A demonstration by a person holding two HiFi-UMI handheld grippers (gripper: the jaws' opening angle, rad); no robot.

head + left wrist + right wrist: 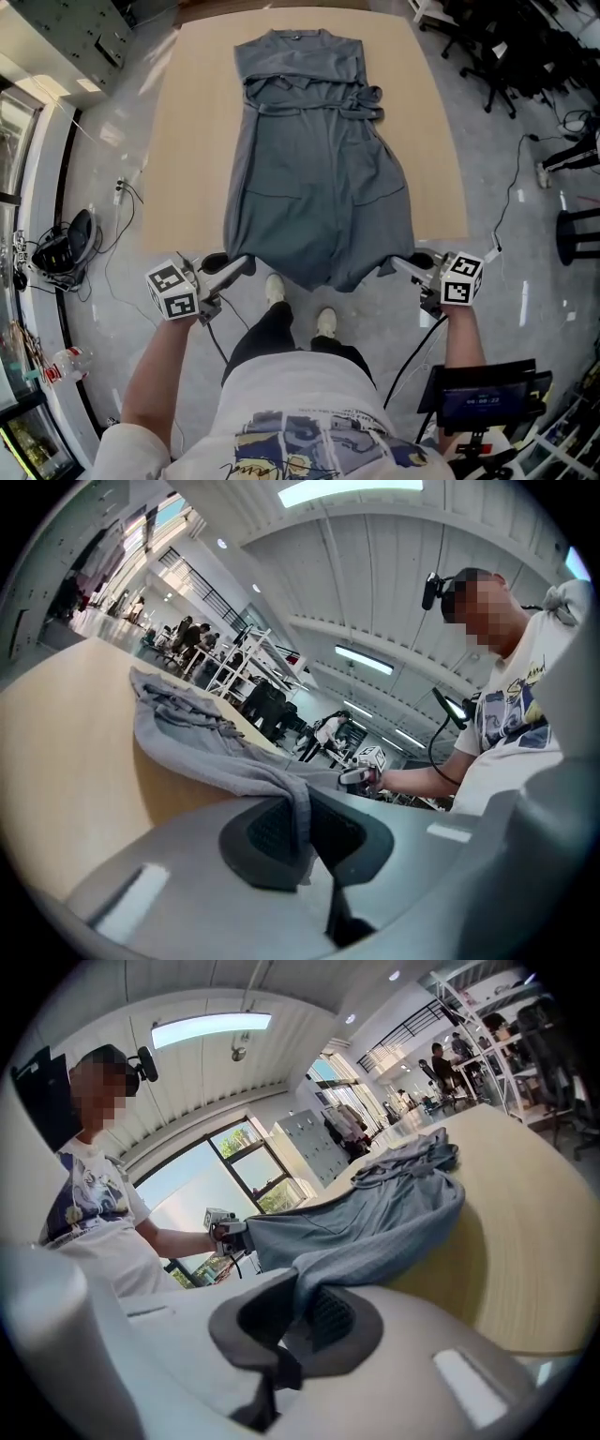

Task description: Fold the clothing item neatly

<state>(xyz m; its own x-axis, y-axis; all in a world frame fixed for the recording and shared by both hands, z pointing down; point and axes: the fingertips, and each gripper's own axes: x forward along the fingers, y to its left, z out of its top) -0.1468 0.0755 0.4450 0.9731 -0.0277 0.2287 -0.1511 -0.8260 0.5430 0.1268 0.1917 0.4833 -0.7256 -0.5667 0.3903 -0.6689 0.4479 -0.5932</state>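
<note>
Grey belted dress [319, 159] lies on the table [187, 141], hem past the near edge. Left gripper [247, 263] and right gripper [395, 265] each pinch a hem corner.

The dress [319, 178] is soft grey cloth, dull and not shiny, with a fine weave. The surface [187, 141] under it looks like pale wood, smooth and flat. The floor [98, 150] is grey and glossy, with light shining off it. The left gripper [247, 263] and the right gripper [397, 265] have smooth grey plastic shells. Their dark pads [267, 832] look rubbery and rough, with tiny bumps.
</note>
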